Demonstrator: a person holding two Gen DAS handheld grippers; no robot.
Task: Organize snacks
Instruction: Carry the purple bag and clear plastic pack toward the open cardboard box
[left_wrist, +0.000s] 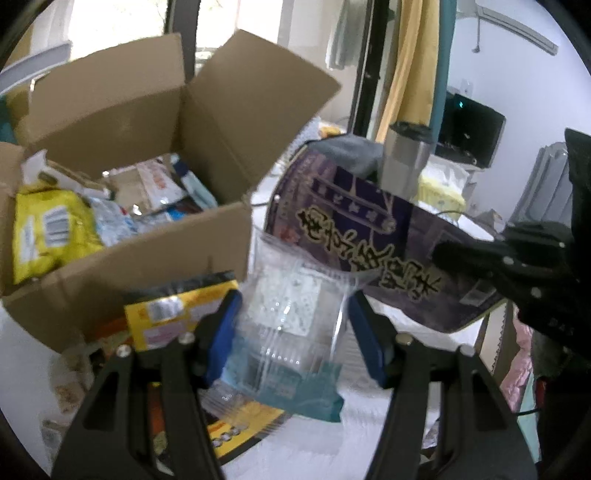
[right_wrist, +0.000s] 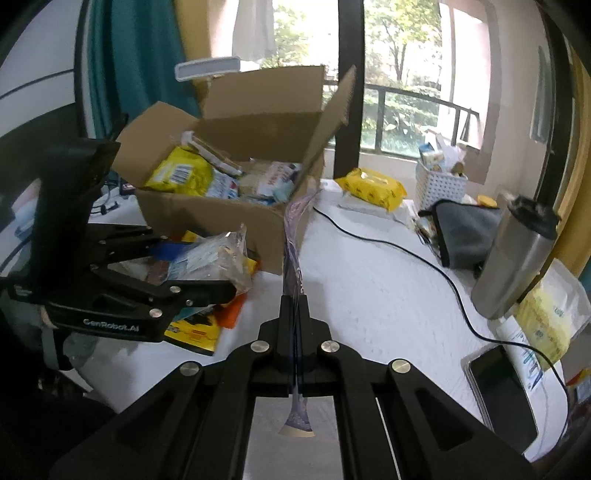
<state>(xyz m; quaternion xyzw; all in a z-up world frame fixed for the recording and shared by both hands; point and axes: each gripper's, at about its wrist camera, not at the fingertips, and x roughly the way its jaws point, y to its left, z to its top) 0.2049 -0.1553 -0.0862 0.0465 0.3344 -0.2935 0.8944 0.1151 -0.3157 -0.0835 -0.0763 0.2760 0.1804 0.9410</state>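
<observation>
1. While I hold both tools above the white table (right_wrist: 369, 280), my left gripper (left_wrist: 291, 317) has its blue pads (left_wrist: 225, 325) pressed against the sides of a clear snack packet (left_wrist: 288, 314), so it is grasping that packet with the jaws partly apart.
2. From the right wrist view the same packet (right_wrist: 210, 258) sticks out of the left gripper (right_wrist: 207, 273), lifted off the table just in front of the cardboard box (right_wrist: 221, 214).
3. My right gripper (right_wrist: 294, 306) is clenched flat on a thin purple bag (right_wrist: 293, 251), seen edge-on here, with its bottom hem hanging behind the fingers (the jaws meet with only the film between them).
4. In the left wrist view the purple bag (left_wrist: 369, 236) shows its broad printed face, held up to the right of the box, with the right gripper (left_wrist: 480, 258) pinching its far edge.
5. I see the cardboard box (left_wrist: 129, 266) standing open, flaps up, already holding a yellow bag (left_wrist: 48, 229) and several pale wrappers.
6. Beneath my left gripper lies a yellow pack (left_wrist: 177, 314) on the table, close against the box's front wall, with more wrappers around it.
7. On the right side of the table I can make out a steel tumbler (right_wrist: 517, 258), a grey pouch (right_wrist: 465, 232), a black cable (right_wrist: 406, 254), a dark phone (right_wrist: 502, 395) and a white basket (right_wrist: 439, 188).
</observation>
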